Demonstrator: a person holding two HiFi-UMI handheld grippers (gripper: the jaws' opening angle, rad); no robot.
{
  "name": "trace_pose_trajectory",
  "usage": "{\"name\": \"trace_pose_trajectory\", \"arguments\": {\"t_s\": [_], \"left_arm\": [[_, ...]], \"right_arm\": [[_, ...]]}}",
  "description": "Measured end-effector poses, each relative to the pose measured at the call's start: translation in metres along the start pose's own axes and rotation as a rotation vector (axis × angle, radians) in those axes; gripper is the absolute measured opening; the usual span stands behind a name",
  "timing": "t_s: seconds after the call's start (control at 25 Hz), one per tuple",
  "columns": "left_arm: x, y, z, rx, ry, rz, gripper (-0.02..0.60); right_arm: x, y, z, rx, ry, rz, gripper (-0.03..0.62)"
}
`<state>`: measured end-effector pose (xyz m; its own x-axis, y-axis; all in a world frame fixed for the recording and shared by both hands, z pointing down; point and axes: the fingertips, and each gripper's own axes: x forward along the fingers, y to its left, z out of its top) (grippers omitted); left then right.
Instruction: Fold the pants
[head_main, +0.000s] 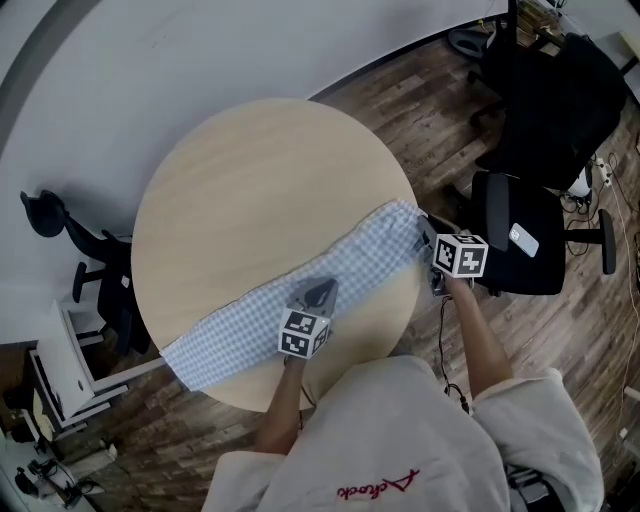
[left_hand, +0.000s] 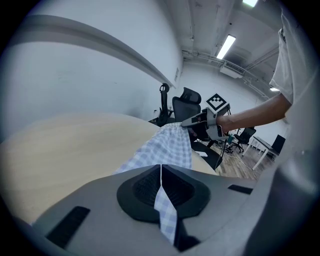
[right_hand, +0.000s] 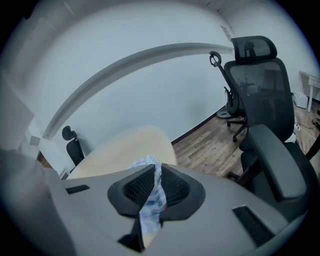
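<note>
On the round tabletop (head_main: 250, 190), the pants (head_main: 240, 322) lie stretched along the near edge. My left gripper (head_main: 320, 293) is clamped on the cloth mid-length, my right gripper (head_main: 427, 243) on its end. I should lift both evenly and keep the fabric taut.

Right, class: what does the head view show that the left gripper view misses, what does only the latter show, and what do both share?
Head view only: the whole round table, the pants' full length, the left tongs' marker cube. Left gripper view only: ceiling lights, those tongs' pads shut on cloth. Both: the checked pants, the right tongs at their far end.
</note>
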<state>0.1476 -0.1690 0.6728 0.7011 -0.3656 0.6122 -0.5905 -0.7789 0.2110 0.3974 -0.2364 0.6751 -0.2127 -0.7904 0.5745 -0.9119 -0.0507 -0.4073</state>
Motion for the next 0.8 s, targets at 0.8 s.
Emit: {"name": "trace_pose_trajectory", "arguments": {"t_s": [0.8], "left_arm": [[-0.003,-0.026,-0.003,0.067,0.024,-0.032,0.037]], "right_arm": [[-0.027,-0.04,-0.071,0.226,0.03,-0.02,0.177]]}}
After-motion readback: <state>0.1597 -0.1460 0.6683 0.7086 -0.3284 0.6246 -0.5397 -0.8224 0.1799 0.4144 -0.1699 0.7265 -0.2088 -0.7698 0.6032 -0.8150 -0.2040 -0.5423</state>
